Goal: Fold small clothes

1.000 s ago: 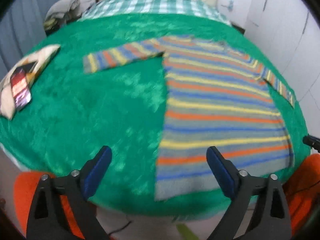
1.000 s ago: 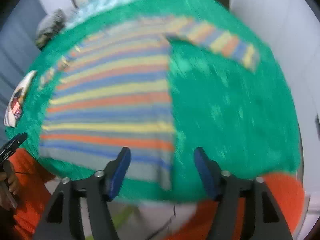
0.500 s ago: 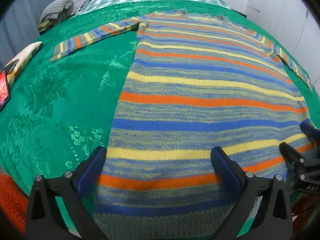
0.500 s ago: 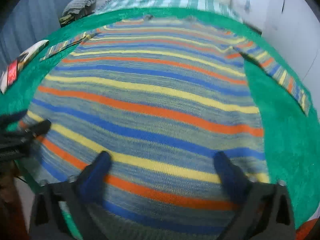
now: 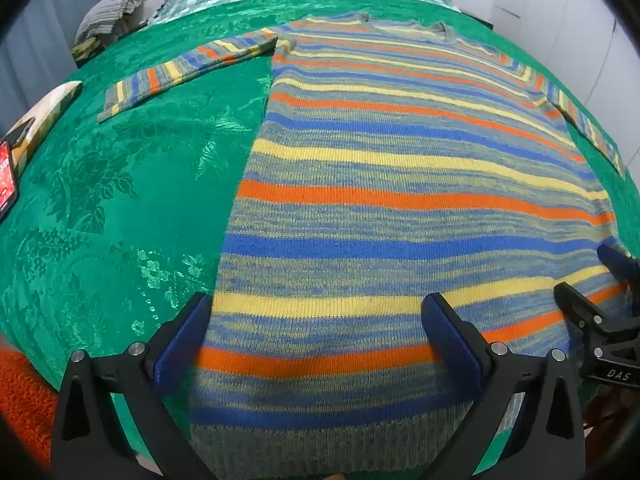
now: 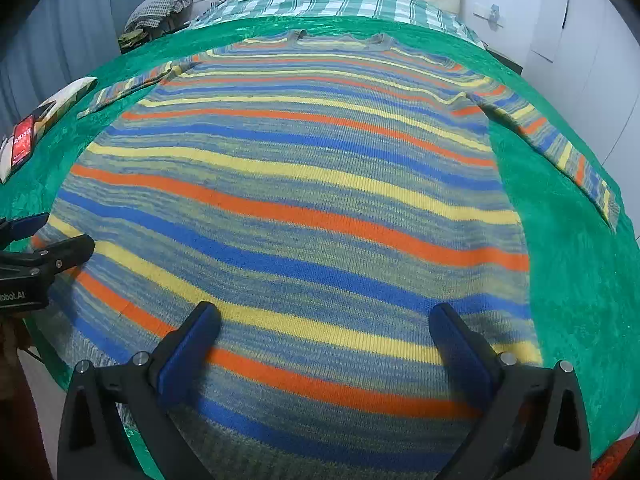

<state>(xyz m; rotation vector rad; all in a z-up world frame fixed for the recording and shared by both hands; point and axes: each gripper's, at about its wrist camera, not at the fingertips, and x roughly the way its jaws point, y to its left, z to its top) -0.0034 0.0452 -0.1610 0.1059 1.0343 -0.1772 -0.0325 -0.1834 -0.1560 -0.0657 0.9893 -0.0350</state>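
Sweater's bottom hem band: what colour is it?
The sweater ends in a plain grey-green hem band, below the last blue stripe; clearest in the left wrist view.

I see a striped sweater [image 5: 400,208] of ribbed, matt knit wool lying on a green bedspread [image 5: 120,200] with a glossy, satin-like floral weave. My left gripper [image 5: 316,328] has matt black plastic arms, blue rubbery fingers [image 5: 182,336] and shiny metal screws.

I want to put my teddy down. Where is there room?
Bare green cloth lies between the striped sweater, its left sleeve and the phone. A narrower strip lies under the right sleeve. The sweater fills the middle.
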